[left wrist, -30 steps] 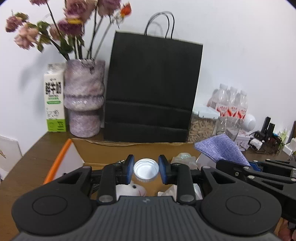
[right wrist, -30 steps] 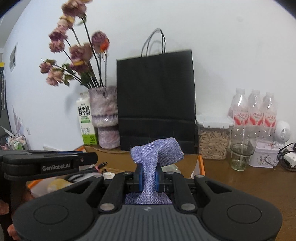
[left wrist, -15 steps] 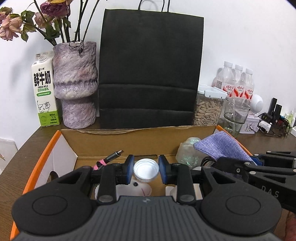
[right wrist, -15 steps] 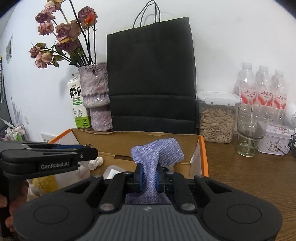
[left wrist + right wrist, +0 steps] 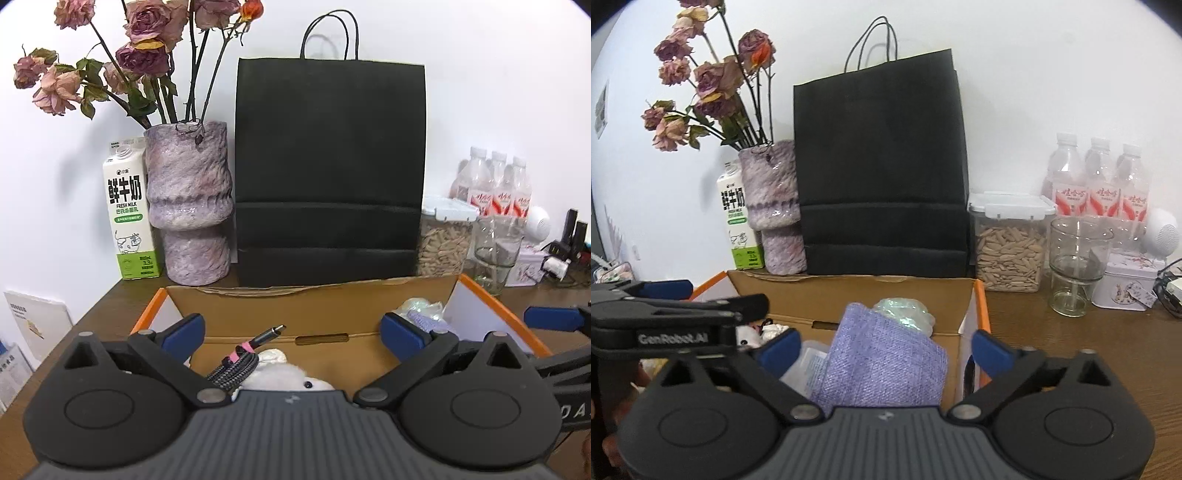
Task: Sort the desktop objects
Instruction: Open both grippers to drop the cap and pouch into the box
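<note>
Both tools letting go over the box

My left tool (image 5: 291,332) and right tool (image 5: 884,349) are opening, gripping nothing; the cloth (image 5: 882,363) lies loose in the box (image 5: 980,306) with the cable (image 5: 240,360). Glass (image 5: 1076,266) and tin (image 5: 1126,286) remain on the counter (image 5: 1089,350), perhaps next.

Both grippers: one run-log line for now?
left gripper opening, nothing between | right gripper opening, purple cloth between, in cardboard box

Three water bottles (image 5: 1099,177) (one vase (image 5: 774,206))

Plain white wall (image 5: 480,92) behind brown wooden desk (image 5: 1089,350)
Evenly lit, soft shadows on wall
</note>
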Demonstrator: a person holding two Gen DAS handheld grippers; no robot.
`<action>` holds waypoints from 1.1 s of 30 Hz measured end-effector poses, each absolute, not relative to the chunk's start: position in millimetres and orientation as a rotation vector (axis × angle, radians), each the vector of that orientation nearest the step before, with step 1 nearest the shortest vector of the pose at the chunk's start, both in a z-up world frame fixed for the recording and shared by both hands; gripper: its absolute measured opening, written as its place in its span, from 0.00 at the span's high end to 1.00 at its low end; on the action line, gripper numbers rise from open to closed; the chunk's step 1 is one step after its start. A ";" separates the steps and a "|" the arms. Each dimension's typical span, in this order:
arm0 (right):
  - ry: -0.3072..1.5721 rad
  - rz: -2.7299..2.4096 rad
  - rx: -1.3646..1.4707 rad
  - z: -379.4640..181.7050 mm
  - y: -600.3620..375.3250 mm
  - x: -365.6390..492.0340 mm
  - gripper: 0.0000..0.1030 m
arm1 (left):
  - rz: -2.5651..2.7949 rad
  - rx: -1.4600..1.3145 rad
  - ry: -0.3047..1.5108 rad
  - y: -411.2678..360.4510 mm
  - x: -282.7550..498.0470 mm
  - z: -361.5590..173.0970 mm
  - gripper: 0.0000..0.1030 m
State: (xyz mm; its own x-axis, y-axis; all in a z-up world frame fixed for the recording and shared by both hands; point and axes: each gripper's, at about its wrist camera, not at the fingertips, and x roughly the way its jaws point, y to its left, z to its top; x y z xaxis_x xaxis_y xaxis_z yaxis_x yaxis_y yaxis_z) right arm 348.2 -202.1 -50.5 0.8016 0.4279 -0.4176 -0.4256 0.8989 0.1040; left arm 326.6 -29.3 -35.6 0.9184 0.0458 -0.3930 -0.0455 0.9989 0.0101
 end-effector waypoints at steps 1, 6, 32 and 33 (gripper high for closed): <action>0.449 0.457 0.000 -50.7 -201.3 348.0 0.00 | 0.049 -0.002 0.403 -28.8 326.2 -35.2 0.00; 0.448 0.464 -0.029 -51.6 -196.1 344.8 0.00 | 0.040 0.011 0.396 -30.2 324.8 -35.4 0.00; 0.393 0.426 -0.082 -45.9 -186.1 303.4 0.00 | 0.032 -0.022 0.367 -29.0 281.2 -29.9 0.00; 0.394 0.424 -0.080 -46.1 -186.5 299.7 0.00 | 0.030 -0.023 0.365 -28.8 277.1 -29.7 0.00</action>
State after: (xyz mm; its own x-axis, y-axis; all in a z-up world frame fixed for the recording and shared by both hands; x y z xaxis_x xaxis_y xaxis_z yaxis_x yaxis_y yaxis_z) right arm 299.7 -186.5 -46.1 0.8372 0.3850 -0.3883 -0.4156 0.9095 0.0058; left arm 277.1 -28.8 -29.7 0.9336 0.0252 -0.3574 -0.0337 0.9993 -0.0174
